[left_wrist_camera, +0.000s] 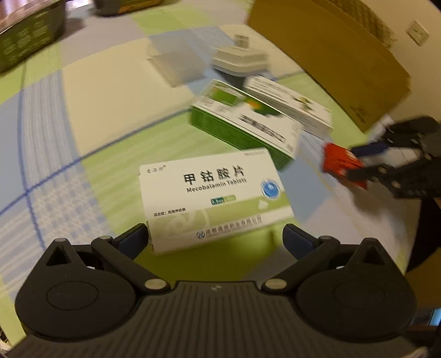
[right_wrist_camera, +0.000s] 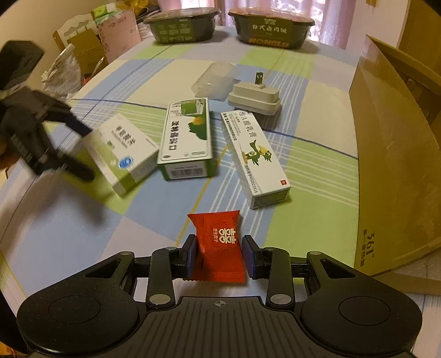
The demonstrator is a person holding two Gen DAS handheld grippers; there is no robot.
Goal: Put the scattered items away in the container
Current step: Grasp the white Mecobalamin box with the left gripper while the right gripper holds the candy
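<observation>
The right gripper (right_wrist_camera: 219, 254) pinches a small red crinkly candy packet (right_wrist_camera: 217, 245) low in the middle of the frame. It should go up and over into the big brown cardboard box (right_wrist_camera: 397, 165) at the right edge. The left gripper (left_wrist_camera: 215, 234) gapes wide around a white-and-green pill box (left_wrist_camera: 215, 201).

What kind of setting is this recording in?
Most likely a home dining table: a checked tablecloth carries medicine boxes such as the Mecobalamin box, a white plug adapter and two instant-meal tubs, with curtains behind and a cardboard box alongside.
</observation>
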